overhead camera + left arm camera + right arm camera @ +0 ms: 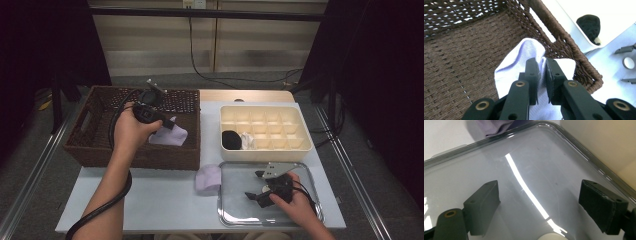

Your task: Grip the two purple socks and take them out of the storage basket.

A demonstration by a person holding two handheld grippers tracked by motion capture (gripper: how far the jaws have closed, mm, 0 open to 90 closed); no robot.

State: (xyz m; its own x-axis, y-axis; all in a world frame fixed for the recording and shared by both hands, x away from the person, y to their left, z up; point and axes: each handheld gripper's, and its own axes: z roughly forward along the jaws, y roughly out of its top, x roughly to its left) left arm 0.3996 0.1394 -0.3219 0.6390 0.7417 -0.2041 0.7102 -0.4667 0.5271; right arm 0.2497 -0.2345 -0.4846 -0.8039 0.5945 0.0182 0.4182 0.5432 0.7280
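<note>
Inside the wicker basket [95, 145], near its right wall, the left gripper [541, 75] has its fingers clenched on a pale lilac sock [516, 62]. Meanwhile the right gripper [539, 202] rests with fingers spread wide over the metal tray [574, 145]; a second lilac sock [208, 177] lies on the bench [160, 200] touching the tray's left rim.

Left hand-held gripper [167, 123] reaches forward near the surface's left edge, jaws pinched nearly together, forearm extended; right hand-held gripper [255, 185] sits low near the front right corner, jaws spread wide.
</note>
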